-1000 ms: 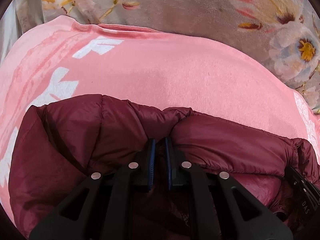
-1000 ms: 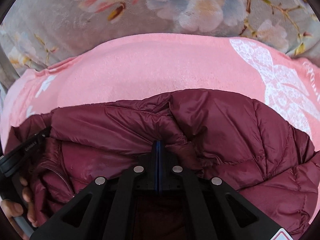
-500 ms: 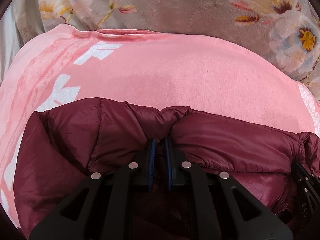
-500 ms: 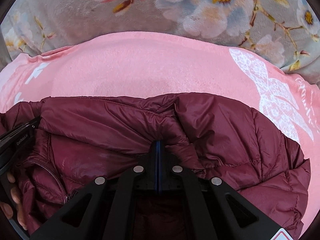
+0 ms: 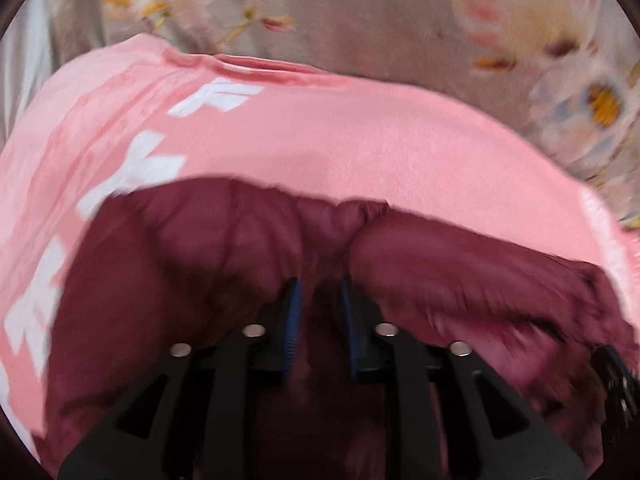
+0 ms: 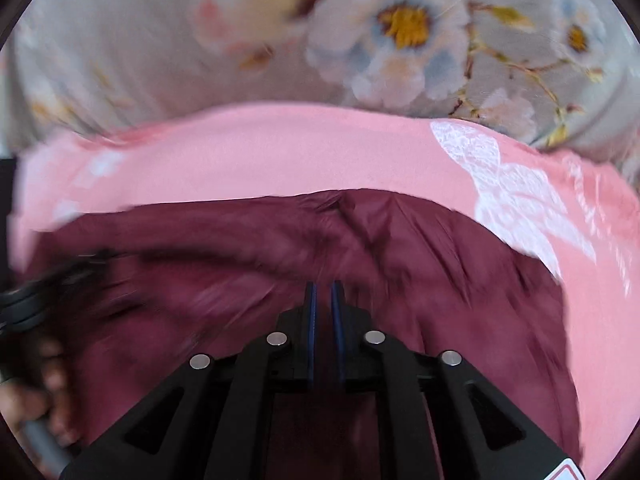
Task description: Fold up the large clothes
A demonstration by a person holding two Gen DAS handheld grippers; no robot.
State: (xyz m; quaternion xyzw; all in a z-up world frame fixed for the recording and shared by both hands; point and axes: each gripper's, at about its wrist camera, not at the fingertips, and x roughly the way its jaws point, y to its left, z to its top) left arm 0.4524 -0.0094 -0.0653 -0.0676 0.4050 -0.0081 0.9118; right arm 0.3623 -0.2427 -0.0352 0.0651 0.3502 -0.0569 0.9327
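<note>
A maroon puffer jacket (image 5: 192,280) lies bunched on a pink blanket (image 5: 340,140) with white letters. My left gripper (image 5: 320,284) has its jaws a little apart with a fold of the jacket between them. In the right wrist view the same jacket (image 6: 460,280) fills the lower half, and my right gripper (image 6: 323,288) has its jaws slightly apart at the jacket's edge. Both views are motion-blurred. The right gripper shows at the right edge of the left wrist view (image 5: 616,384). The left gripper and a hand show at the left edge of the right wrist view (image 6: 36,312).
The pink blanket (image 6: 280,152) with a white lace print lies on a grey floral bedspread (image 6: 400,28), which also shows at the top of the left wrist view (image 5: 380,12). The blanket's far edge runs across both views.
Both grippers' jaws have opened a little, the right one from fully shut. Both views have gone blurred and shifted, and the jacket's fold has sagged lower against the blanket.
</note>
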